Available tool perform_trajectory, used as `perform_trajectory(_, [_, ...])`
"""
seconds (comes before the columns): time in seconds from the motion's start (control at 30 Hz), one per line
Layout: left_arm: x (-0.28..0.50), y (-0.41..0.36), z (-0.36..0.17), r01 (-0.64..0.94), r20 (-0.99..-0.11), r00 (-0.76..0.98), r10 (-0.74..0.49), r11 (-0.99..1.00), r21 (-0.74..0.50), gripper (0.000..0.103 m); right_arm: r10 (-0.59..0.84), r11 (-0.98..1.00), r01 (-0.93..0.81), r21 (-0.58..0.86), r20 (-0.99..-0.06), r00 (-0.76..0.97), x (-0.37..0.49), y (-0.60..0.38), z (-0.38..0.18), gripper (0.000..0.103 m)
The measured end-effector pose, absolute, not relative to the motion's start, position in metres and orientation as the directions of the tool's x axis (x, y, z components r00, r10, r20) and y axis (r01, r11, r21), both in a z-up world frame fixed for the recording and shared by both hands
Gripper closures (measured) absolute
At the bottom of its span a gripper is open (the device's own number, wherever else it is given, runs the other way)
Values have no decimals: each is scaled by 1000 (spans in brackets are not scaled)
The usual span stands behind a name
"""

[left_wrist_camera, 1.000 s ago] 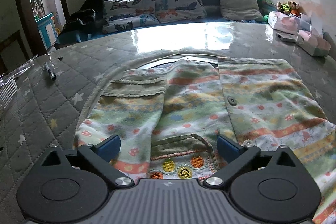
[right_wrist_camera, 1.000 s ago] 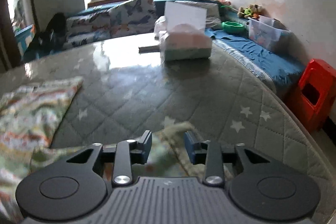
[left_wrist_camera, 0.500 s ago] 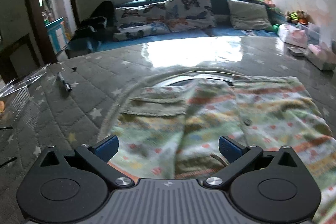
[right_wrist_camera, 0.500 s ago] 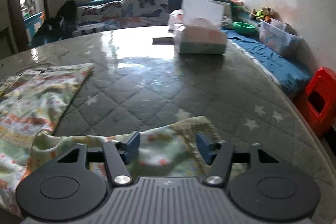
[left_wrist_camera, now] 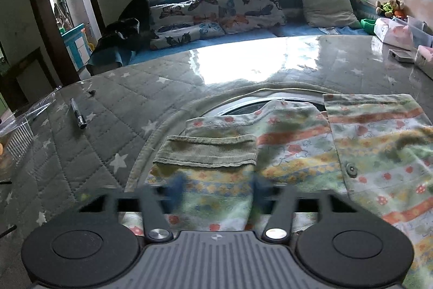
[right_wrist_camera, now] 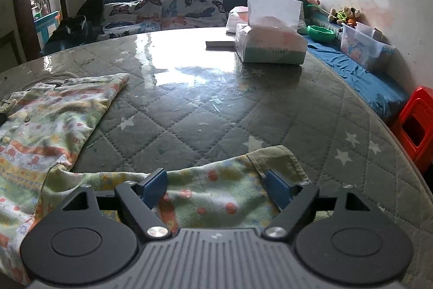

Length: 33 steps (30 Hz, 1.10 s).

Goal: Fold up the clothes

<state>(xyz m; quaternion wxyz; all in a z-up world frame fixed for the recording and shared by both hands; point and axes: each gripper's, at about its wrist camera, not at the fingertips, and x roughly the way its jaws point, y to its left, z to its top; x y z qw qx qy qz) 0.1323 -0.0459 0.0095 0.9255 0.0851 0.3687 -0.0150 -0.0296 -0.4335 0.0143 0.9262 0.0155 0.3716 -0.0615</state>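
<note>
Left wrist view shows the left gripper (left_wrist_camera: 215, 190) squeezing in on a sleeve (left_wrist_camera: 213, 180) of the little printed shirt (left_wrist_camera: 379, 153). A moment ago its jaws stood wide open; now they are closing, blurry, with the cloth between them. I cannot tell if the pads press it yet. The shirt lies spread on the quilted table (left_wrist_camera: 108, 126), near its close edge. In the right wrist view, the right gripper (right_wrist_camera: 215, 187) was nearly shut a second ago and is now opening, letting go of the other sleeve (right_wrist_camera: 230, 180), which lies flat beneath it. So I think one sleeve is let go and the other gets folded next.
</note>
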Motion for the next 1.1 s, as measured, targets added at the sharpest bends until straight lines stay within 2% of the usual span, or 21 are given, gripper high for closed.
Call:
perform_trajectory(0.03, [132, -43, 10, 85, -686, 727, 35, 987, 140, 80, -103, 992, 126, -17, -690, 716, -30, -433, 14, 19])
perform_trajectory(0.1, [128, -35, 14, 61, -675, 737, 36, 991, 119, 93, -104, 992, 127, -17, -690, 717, -29, -434, 14, 19])
perform_trajectory(0.2, [119, -17, 24, 13, -651, 758, 44, 997, 82, 97, -105, 992, 129, -18, -689, 717, -29, -434, 14, 19])
perform_trajectory(0.4, [83, 43, 52, -145, -585, 802, 120, 989, 5, 98, -109, 991, 130, -21, -687, 718, -29, -433, 13, 17])
perform_trajectory(0.57, [43, 100, 59, -304, -568, 788, 239, 953, -21, 98, -112, 991, 133, -23, -685, 720, -29, -433, 13, 15])
perform_trajectory(0.87, [-16, 162, 25, -469, -646, 682, 343, 883, -26, 99, -125, 989, 142, -32, -684, 719, -29, -431, 13, 14])
perform_trajectory(0.97, [-20, 166, 22, -457, -660, 686, 305, 887, -65, 98, -129, 989, 144, -36, -686, 716, -29, -431, 13, 13])
perform_trajectory(1.03, [-17, 162, 26, -443, -652, 698, 295, 894, -69, 92, -132, 989, 145, -39, -689, 713, -28, -430, 13, 13])
perform_trajectory(1.1, [-8, 155, 29, -419, -643, 711, 285, 906, -62, 73, -137, 988, 149, -42, -690, 711, -28, -430, 13, 11])
